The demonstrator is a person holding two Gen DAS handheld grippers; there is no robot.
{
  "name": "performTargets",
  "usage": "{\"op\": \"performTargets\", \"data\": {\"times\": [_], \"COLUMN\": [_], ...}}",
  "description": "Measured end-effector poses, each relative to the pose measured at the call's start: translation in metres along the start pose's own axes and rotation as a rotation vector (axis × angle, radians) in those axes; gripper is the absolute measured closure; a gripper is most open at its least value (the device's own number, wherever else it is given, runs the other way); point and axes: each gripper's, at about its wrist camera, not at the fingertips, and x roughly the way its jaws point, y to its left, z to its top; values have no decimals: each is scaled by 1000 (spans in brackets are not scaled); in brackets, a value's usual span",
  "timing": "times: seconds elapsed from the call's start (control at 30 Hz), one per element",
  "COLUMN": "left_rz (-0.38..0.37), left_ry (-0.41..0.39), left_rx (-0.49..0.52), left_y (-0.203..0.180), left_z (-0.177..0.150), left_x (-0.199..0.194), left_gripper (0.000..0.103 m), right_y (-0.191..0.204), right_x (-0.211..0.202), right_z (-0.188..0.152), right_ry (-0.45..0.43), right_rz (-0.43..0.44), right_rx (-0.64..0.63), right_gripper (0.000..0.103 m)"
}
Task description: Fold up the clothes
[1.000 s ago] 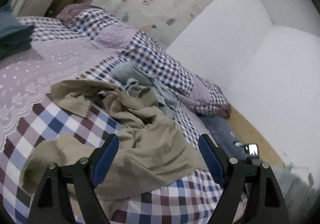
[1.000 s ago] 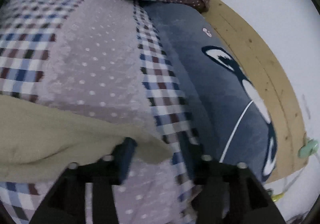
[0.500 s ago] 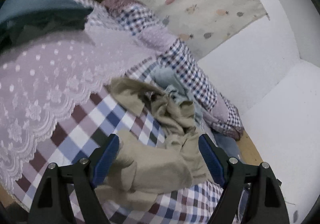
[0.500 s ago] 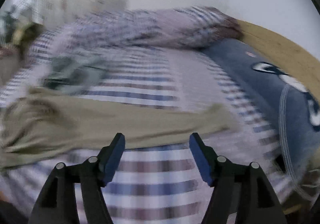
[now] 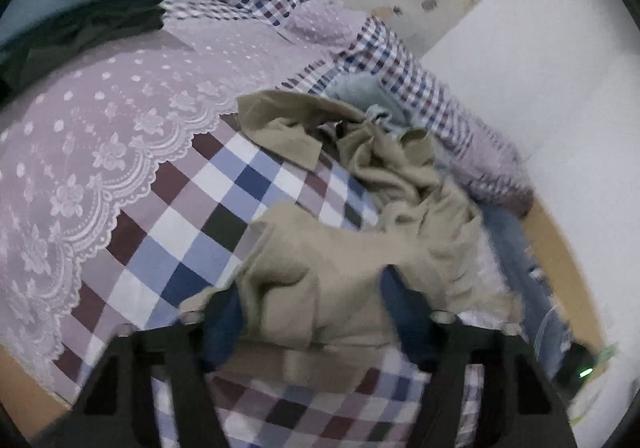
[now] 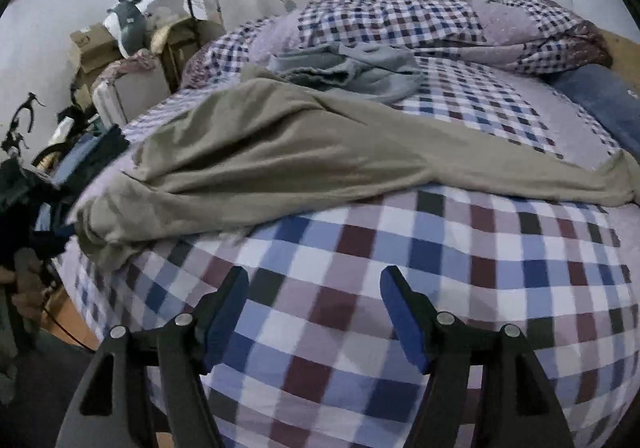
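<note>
left claw (image 5: 312, 312) gapes around khaki garment (image 5: 320, 268); right claw (image 6: 314, 300) gapes empty over checked bedspread (image 6: 440, 248)

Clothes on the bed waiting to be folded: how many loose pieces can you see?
2. A khaki garment lies stretched across the checked bedspread; a pale grey-blue garment lies crumpled behind it, near the rolled quilt. More may be hidden underneath.

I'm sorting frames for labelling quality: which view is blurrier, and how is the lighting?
Left wrist view: motion blur smears the left gripper and the khaki garment between its fingers; the lace bedspread stays sharper. Right wrist view: crisper, right gripper well defined, slight softness on the checked sheet. Both are dim, bluish, with fisheye curving.
</note>
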Motion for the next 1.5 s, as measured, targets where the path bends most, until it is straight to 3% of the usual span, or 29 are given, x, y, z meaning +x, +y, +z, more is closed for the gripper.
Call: {"op": "performTargets", "data": {"times": [0.03, 0.17, 0.43, 0.67, 0.83, 0.87, 0.9, 0.97, 1.0, 1.03, 1.17, 1.33, 1.5], "left_rz": [7, -22, -213, -269, -251, -249, -258, -294, -319, -345, -386, -310, -263], "left_ry": [4, -23, 40, 238, 343, 343, 328, 295, 275, 255, 186, 87, 43], "left_rx": [11, 59, 300, 574, 613, 605, 584, 535, 511, 488, 423, 254, -2], "left_y": [-2, -15, -81, -133, -137, -135, -133, -128, -125, -122, -111, -79, -28], "left_z": [-2, -9, -62, -132, -152, -152, -150, -144, -140, -137, -129, -105, -87], "left_x": [1, -12, -49, -39, -27, -29, -35, -48, -55, -63, -91, -102, -96], "left_gripper": [81, 90, 91, 91, 87, 86, 77, 49, 30, 19, 18, 18, 18], "right_y": [1, 6, 13, 34, 52, 54, 57, 62, 64, 65, 72, 89, 115], "right_x": [2, 11, 1, -18, -28, -29, -30, -32, -34, -35, -39, -31, -5], "right_z": [-2, -9, -5, 0, -9, -13, -17, -23, -25, -25, -26, -29, -38], "right_ry": [7, 34, 17, -1, 26, 34, 42, 57, 58, 56, 50, 75, 136], "right_rz": [9, 45, 141, 237, 291, 293, 294, 291, 288, 286, 283, 290, 273], "right_rx": [-2, -11, -3, -25, -58, -62, -67, -73, -74, -75, -83, -96, -129], "right_gripper": [31, 31, 31, 31, 31, 31, 31, 31, 31, 31, 31, 32, 58]}}
